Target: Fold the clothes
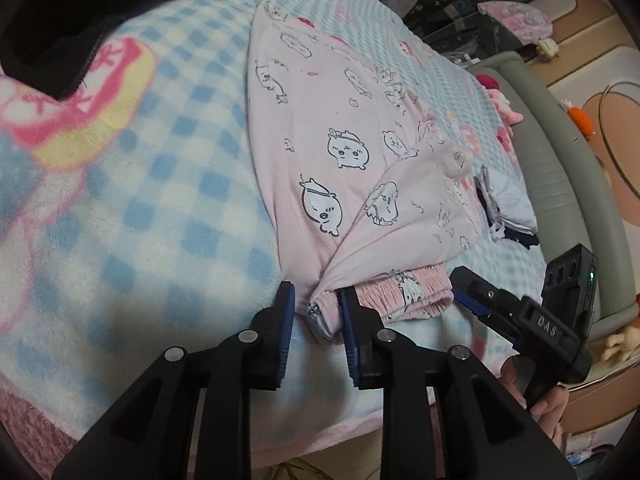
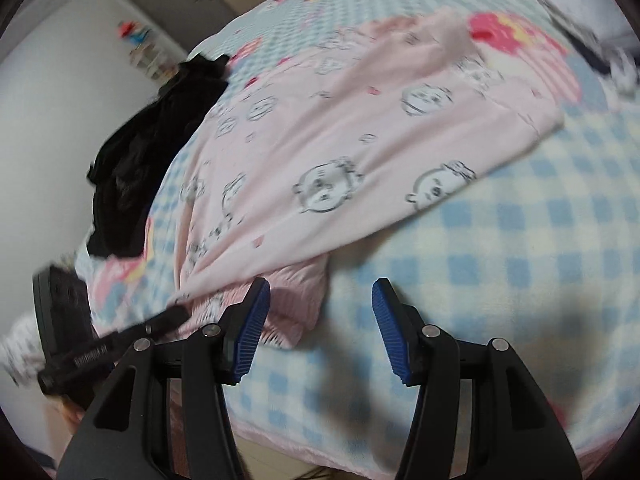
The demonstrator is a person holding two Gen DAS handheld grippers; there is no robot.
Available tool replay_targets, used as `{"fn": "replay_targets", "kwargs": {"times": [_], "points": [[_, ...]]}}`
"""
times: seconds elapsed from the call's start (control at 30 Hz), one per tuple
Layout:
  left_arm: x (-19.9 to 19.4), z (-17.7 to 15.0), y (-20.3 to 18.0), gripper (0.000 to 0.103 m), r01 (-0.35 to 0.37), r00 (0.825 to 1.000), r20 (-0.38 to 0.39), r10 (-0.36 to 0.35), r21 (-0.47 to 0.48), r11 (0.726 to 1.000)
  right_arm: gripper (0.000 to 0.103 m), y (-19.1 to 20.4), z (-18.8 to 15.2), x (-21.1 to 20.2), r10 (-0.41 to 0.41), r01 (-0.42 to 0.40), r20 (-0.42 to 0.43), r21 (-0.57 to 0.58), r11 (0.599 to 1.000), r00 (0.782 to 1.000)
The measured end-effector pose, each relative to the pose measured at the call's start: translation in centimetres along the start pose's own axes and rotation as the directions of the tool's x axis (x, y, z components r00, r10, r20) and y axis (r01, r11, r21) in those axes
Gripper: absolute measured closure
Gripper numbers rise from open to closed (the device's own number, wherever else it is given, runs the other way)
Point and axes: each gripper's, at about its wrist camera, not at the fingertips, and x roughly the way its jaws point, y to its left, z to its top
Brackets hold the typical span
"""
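A soft pink garment (image 1: 352,148), printed with outlined cartoon animals, is spread on a fleecy blue-and-white checked blanket (image 1: 168,184) on the bed. Its ribbed, gathered waistband (image 1: 404,290) lies at the near edge. The left gripper (image 1: 316,320) is seen slightly parted, a folded corner of the fabric lying between its ridged blue pads without being pressed. The right gripper (image 2: 320,328) is spread wide over the blanket beside the waistband, holding nothing. A crumpled black garment (image 2: 132,168) lies apart.
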Motion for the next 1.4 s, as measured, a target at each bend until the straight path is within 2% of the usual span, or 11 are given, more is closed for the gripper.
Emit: {"fn": "replay_targets", "kwargs": {"times": [0.27, 0.4, 0.47, 0.53, 0.67, 0.73, 0.77, 0.8, 0.9, 1.13, 1.4], "points": [[2.0, 0.2, -0.9, 0.062, -0.065, 0.997, -0.044, 0.066, 0.035, 0.997, 0.046, 1.0, 0.6, 3.4, 0.011, -0.016, -0.083, -0.060, 0.998, 0.996], [1.9, 0.2, -0.9, 0.071, -0.042, 0.998, -0.040, 0.043, 0.037, 0.998, 0.070, 2.4, 0.4, 3.6, -0.022, 0.013, -0.067, -0.128, 0.992, 0.997], [1.5, 0.1, -0.8, 0.075, -0.016, 0.999, -0.033, 0.017, 0.036, 0.999, 0.075, 2.8, 0.2, 2.9, -0.024, 0.017, -0.043, -0.146, 0.989, 0.999], [1.6, 0.1, -0.2, 0.075, 0.009, 0.999, -0.042, -0.008, 0.017, 1.000, 0.075, 2.6, 0.2, 2.4, -0.001, -0.004, -0.031, -0.134, 0.991, 1.000], [2.4, 0.2, 0.8, 0.070, 0.037, 0.997, -0.060, -0.039, -0.022, 0.999, 0.058, 1.1, 0.6, 4.3, 0.000, -0.007, -0.086, -0.081, 0.997, 0.996], [2.3, 0.2, 0.3, 0.073, 0.025, 0.998, -0.058, -0.026, -0.016, 1.000, 0.059, 0.9, 0.7, 4.8, 0.001, -0.009, -0.089, -0.089, 0.996, 0.996], [2.2, 0.2, 0.0, 0.077, 0.021, 0.998, -0.056, -0.021, -0.005, 1.000, 0.067, 1.0, 0.7, 4.8, 0.000, -0.008, -0.085, -0.096, 0.995, 0.996], [2.0, 0.2, -0.5, 0.080, 0.017, 0.998, -0.054, -0.017, 0.007, 1.000, 0.076, 1.4, 0.7, 4.3, -0.002, -0.006, -0.077, -0.108, 0.994, 0.997], [1.1, 0.5, -1.1, 0.084, 0.029, 0.998, -0.057, -0.028, 0.024, 0.999, 0.087, 2.3, 0.6, 2.3, -0.013, 0.008, -0.036, -0.134, 0.991, 0.999], [-1.0, 0.3, -3.0, 0.086, 0.048, 0.997, -0.063, -0.043, 0.077, 0.996, 0.091, 3.1, 0.1, -1.7, -0.006, 0.011, 0.033, -0.141, 0.990, 0.999], [-1.6, -2.0, -3.3, 0.086, 0.031, 0.995, -0.094, -0.016, 0.157, 0.987, 0.092, 2.0, -2.7, -4.0, 0.015, -0.011, 0.044, -0.100, 0.995, 0.999]]}}
